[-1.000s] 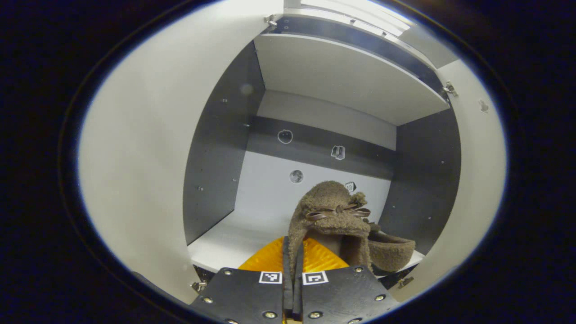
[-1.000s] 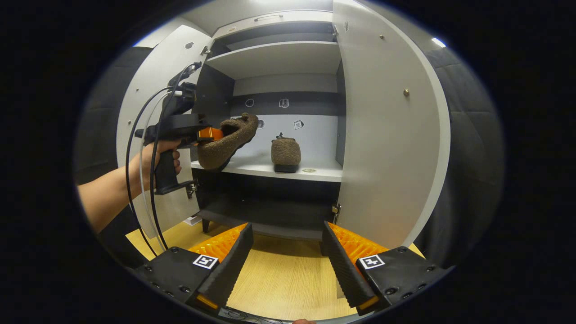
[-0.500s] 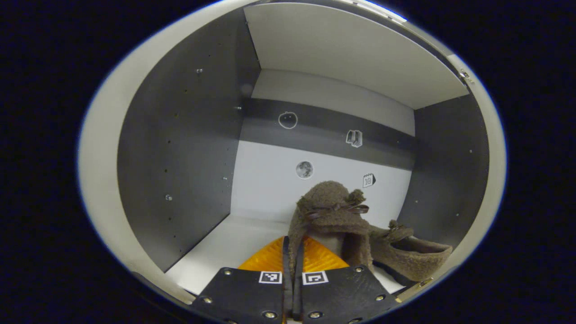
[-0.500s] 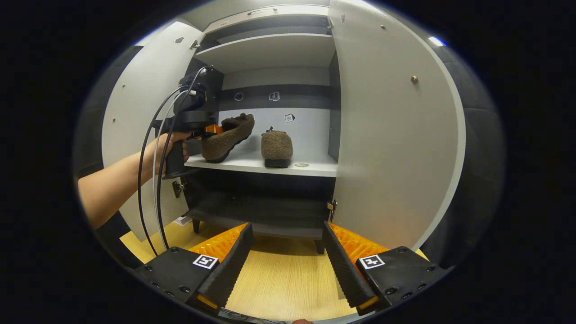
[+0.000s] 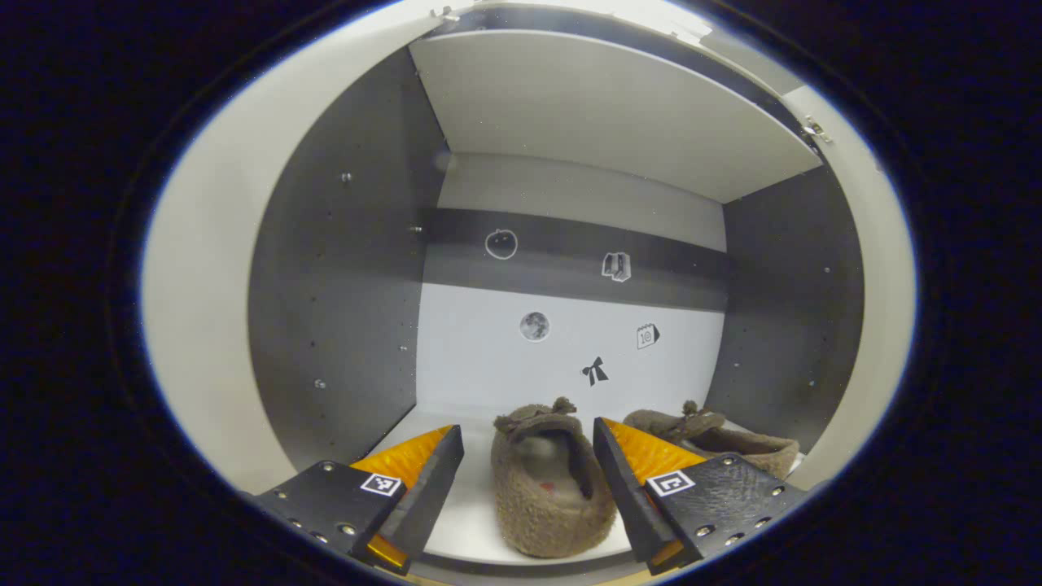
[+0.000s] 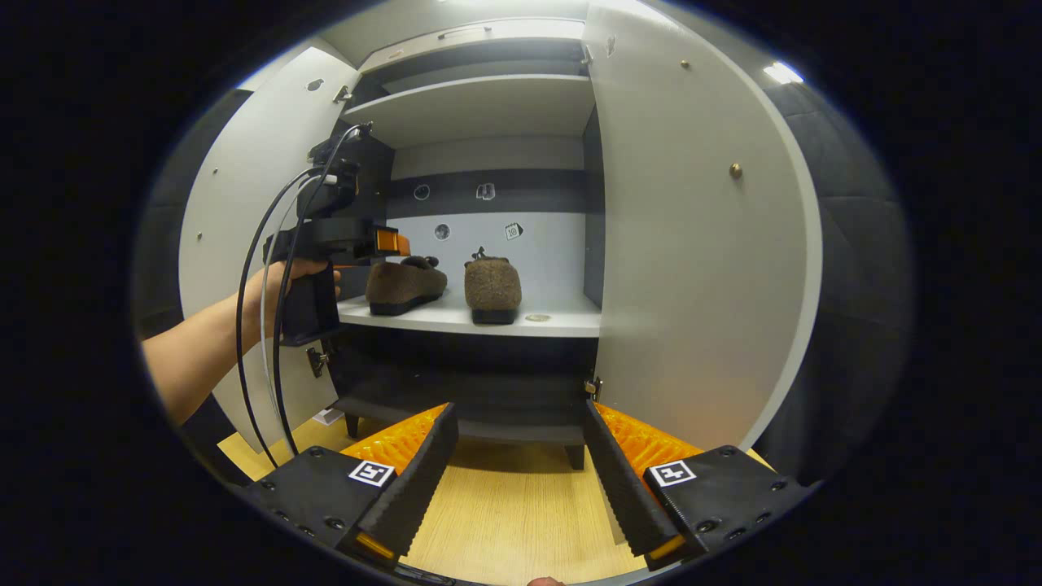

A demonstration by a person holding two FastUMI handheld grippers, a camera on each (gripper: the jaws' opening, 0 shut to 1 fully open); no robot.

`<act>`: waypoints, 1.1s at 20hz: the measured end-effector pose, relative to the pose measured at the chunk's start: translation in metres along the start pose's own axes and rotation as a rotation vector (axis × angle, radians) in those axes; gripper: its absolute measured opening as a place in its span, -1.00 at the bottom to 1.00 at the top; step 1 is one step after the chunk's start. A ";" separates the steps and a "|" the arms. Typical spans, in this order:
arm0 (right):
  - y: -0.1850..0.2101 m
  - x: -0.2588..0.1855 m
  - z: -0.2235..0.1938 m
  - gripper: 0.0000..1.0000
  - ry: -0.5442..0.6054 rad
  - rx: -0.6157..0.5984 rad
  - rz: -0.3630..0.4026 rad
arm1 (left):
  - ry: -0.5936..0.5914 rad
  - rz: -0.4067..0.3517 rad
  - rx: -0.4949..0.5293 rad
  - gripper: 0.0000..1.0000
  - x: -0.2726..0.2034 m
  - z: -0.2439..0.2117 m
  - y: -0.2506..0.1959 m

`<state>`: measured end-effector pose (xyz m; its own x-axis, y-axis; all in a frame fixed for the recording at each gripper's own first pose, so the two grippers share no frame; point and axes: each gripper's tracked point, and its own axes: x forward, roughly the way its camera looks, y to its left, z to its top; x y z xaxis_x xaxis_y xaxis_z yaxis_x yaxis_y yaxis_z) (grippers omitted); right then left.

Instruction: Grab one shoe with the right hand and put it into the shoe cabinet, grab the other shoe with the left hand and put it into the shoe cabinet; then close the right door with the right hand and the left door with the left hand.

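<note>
Brown shoe point(image 5: 552, 488) now released onto shelf point(image 5: 456, 521), left gripper point(image 5: 529, 488) opened, right gripper point(image 6: 517, 480) open

2 shoes point(image 5: 552, 480), 2 doors point(image 6: 700, 244), 5 stickers point(image 5: 535, 326).

- Left gripper point(image 5: 527, 488): two wedge-shaped fingers on flat black plates studded with round silver screws; each plate carries a small square black-and-white marker; ribbed orange panels sit behind the fingers.
- Right gripper point(image 6: 521, 476): same build, with ridged inner finger faces, a square marker on each black plate, dark screws along the plate edges and ribbed orange backing.
- In the right gripper view, the left gripper has a black pistol-style handle, a boxy black top and thin black and white cables point(image 6: 259, 325) looping down.
- The hand point(image 6: 286, 277) and forearm are bare, no sleeve.
</note>
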<state>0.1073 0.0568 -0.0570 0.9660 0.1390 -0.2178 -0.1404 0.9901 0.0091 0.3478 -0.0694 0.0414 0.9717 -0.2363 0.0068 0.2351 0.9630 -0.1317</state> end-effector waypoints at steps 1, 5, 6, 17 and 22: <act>0.000 -0.005 0.004 0.96 -0.007 0.000 0.010 | -0.008 0.000 0.020 0.93 -0.017 0.002 -0.002; 0.000 -0.031 0.013 0.96 -0.034 0.005 0.047 | -0.018 0.005 0.054 0.88 -0.091 0.002 -0.009; -0.001 -0.037 0.015 0.96 -0.041 0.006 0.051 | -0.018 0.011 0.060 0.90 -0.108 0.000 -0.008; -0.025 -0.089 0.032 0.96 -0.082 0.031 0.067 | -0.029 0.022 0.077 0.77 -0.265 -0.017 0.003; -0.059 -0.108 0.039 0.93 -0.087 0.032 0.020 | -0.001 0.042 0.078 0.85 -0.310 -0.034 0.003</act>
<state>0.0198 -0.0159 0.0042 0.9785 0.1589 -0.1313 -0.1543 0.9870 0.0444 0.0467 0.0019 0.0050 0.9808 -0.1952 0.0041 0.1951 0.9793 -0.0547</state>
